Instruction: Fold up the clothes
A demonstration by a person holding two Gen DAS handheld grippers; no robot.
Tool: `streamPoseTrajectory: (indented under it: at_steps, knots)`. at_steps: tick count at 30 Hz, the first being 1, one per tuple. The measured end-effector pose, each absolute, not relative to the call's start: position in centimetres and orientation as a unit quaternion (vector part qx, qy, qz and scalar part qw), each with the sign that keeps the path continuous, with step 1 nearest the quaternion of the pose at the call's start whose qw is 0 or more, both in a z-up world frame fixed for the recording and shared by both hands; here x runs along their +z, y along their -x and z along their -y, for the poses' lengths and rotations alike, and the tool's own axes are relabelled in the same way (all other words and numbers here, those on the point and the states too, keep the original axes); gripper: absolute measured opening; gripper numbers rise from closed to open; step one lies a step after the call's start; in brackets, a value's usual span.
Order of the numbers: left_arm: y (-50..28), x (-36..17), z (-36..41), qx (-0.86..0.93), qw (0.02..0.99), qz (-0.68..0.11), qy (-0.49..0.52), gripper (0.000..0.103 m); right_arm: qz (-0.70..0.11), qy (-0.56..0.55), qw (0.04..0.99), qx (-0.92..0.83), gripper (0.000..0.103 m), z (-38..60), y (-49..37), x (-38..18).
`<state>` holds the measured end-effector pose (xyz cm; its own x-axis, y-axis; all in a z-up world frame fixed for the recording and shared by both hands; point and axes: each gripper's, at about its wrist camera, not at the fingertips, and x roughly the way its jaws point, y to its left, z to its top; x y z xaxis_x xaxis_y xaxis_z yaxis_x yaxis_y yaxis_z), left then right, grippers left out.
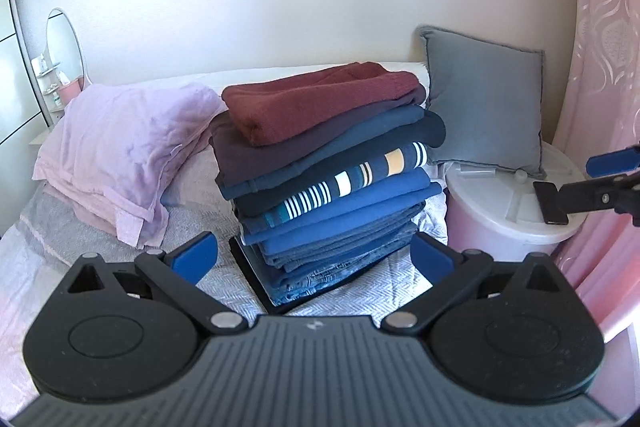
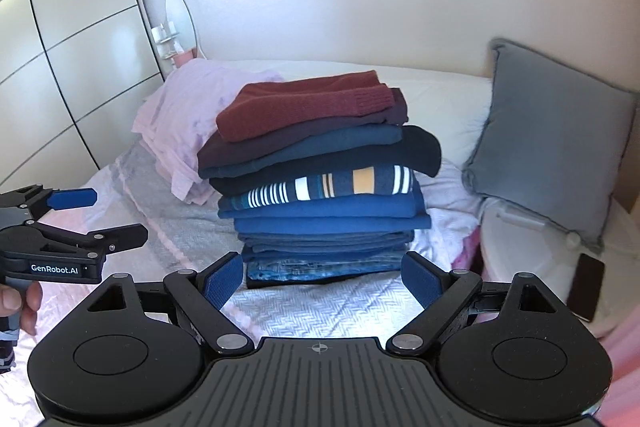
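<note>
Folded clothes stand in one tall stack (image 1: 332,163) on my bed, directly ahead of both tongs. A dark red knitted sweater (image 1: 320,103) lies on top; under it come a dark purple garment (image 2: 240,151), navy and blue pieces, a navy top with white and yellow stripes (image 1: 352,179), more plain blue folds, and faded blue denim (image 2: 320,265) at the bottom. The whole pile rests on a flat black board (image 1: 256,267) whose edge shows beneath the denim, and the board lies on the pale herringbone bedspread (image 2: 320,311).

My left tongs (image 1: 314,255) hang spread wide, blue pads apart, holding nothing, low in front of the stack and not touching it. My right tongs (image 2: 322,281) are likewise wide apart and empty, just before the base of the pile. From the right view I see the left tool out to the side, its fingers parted, with my hand (image 2: 24,307) around its grip.

Left of the stack lies a crumpled lilac pillow (image 1: 120,139). To the right a grey square cushion (image 1: 488,99) leans upright against the wall, its lower corner over a round white lidded tub (image 1: 500,223). A dark phone (image 2: 586,287) lies on that lid. A pink patterned curtain (image 1: 600,67) hangs at the far right, and white wardrobe doors (image 2: 80,67) stand at the left.
</note>
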<state>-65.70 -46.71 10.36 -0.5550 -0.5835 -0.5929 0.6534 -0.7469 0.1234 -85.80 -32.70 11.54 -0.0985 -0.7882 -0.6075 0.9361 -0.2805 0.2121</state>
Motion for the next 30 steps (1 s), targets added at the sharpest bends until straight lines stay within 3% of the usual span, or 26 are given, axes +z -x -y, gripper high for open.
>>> streamPoseTrajectory:
  at_steps: [30]
  knots:
    - [65.1, 8.9, 39.9, -0.83, 0.442, -0.189, -0.285, 0.099, -0.103, -0.372, 0.601, -0.7, 0.089, 29.7, 87.5, 7.7]
